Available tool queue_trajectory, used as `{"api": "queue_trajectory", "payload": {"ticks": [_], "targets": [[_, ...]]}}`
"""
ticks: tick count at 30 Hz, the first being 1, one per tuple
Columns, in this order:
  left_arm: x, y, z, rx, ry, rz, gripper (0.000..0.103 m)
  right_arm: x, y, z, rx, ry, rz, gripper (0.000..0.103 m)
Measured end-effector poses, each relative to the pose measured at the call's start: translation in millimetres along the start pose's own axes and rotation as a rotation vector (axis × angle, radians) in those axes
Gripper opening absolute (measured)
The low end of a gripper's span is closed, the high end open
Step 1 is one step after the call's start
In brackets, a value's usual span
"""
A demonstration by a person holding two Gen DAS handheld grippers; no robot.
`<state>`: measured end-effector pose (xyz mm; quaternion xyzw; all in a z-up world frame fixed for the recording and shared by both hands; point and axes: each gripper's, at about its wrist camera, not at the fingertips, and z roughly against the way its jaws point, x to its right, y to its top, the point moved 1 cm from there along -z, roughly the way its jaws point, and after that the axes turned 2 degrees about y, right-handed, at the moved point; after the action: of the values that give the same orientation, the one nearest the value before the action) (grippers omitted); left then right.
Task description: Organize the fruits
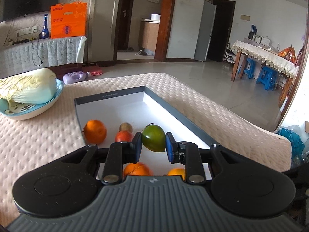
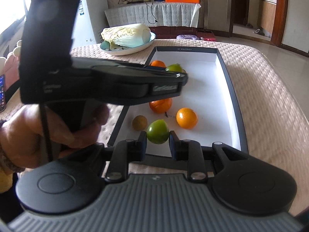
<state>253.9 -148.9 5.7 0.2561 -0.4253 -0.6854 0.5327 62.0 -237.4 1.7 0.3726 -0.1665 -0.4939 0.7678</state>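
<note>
While both claws were each clamped on a green fruit, most of the sorting looked done, since the oranges [image 2: 186,118] and a small brown fruit [image 2: 139,122] already lay inside the box [image 2: 234,96]. The left claw [image 1: 154,145] held its green fruit [image 1: 154,138] above the middle of the box, and the right claw [image 2: 157,144] held the other green fruit [image 2: 157,131] just over the near edge of the box, so only these two were left. Beyond the oranges the far half of the box was free, but its raised dark walls and the left claw crossing over the box narrowed the way.

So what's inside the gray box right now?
In the gray box: oranges and a brown fruit. Each gripper holds a green fruit over it. The left gripper hides part of it.
</note>
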Motion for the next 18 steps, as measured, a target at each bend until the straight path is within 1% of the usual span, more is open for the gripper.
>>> {"api": "queue_trajectory", "payload": {"ticks": [3, 6, 11, 13, 15, 17, 18], "targets": [[1.3, 2.5, -6.8, -0.007, -0.007, -0.007, 0.030, -1.8, -0.2, -2.1, -0.005, -0.001, 0.002, 0.028], [1.1, 3.7, -12.0, -0.016, 0.004, -0.018, 0.031, -1.5, 1.2, -4.6, -0.010, -0.006, -0.002, 0.028], [-0.7, 3.9, -12.7, -0.021, 0.006, -0.009, 0.032, -1.4, 3.6, -8.9, -0.014, -0.003, -0.010, 0.028], [-1.3, 3.9, -10.5, -0.011, 0.002, -0.005, 0.036, -2.3, 3.8, -10.2, -0.015, -0.002, -0.012, 0.028], [-2.1, 4.5, -7.4, 0.003, -0.010, 0.002, 0.046, -1.8, 3.0, -10.0, -0.013, 0.005, -0.016, 0.028], [-1.8, 4.5, -4.3, 0.017, -0.019, 0.005, 0.053, -1.7, 3.1, -9.6, -0.011, 0.010, -0.020, 0.028], [-1.7, 4.3, -3.5, 0.020, -0.020, 0.003, 0.055, -1.3, 2.8, -9.4, -0.011, 0.010, -0.021, 0.028]]}}
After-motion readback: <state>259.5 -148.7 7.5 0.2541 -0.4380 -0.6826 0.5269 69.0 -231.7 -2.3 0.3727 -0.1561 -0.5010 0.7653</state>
